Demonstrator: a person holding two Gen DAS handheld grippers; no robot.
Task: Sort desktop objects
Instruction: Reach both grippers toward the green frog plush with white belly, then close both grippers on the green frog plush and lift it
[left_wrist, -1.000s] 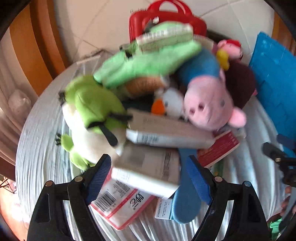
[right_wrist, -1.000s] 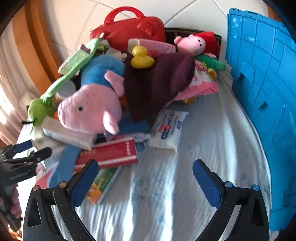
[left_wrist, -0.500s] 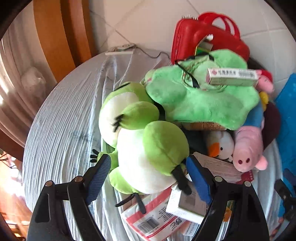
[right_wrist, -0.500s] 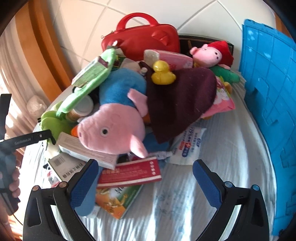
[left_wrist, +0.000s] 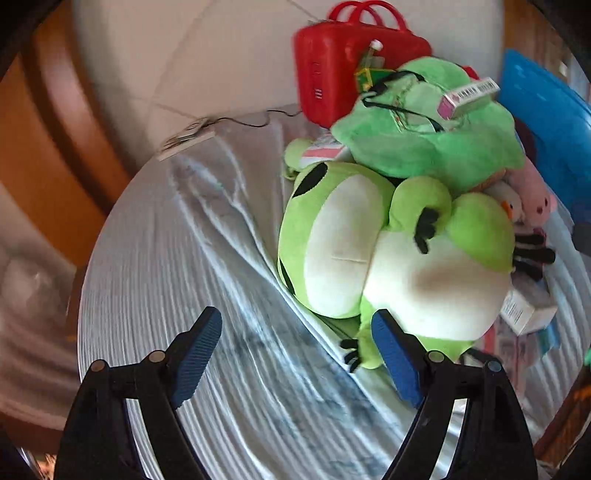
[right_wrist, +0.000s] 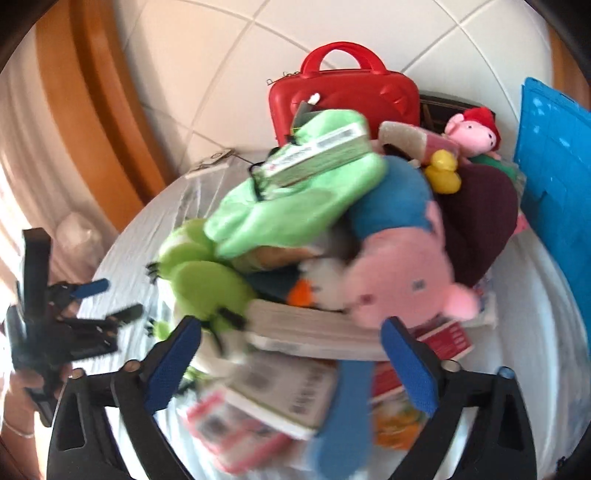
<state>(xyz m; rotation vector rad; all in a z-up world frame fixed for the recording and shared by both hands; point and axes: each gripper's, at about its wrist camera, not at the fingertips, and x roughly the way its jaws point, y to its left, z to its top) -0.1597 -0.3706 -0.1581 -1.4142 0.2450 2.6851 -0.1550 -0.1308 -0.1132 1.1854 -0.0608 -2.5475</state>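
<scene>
Striped cloth (left_wrist: 155, 280) — frog plush (left_wrist: 373, 251) beside spread left tool (left_wrist: 295, 354).

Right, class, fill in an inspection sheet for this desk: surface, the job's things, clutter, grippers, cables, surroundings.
Surface: striped cloth, wrinkled.
Job's things: frog plush, pink pig plush, yellow duck, boxes, all in one heap.
Clutter: red case behind the heap; blue panel at the side.
Grippers: left gripper open, empty; right gripper closing, pressing on nothing.
Cables: thin wire at the far edge.
Surroundings: tiled wall, wooden frame.
</scene>
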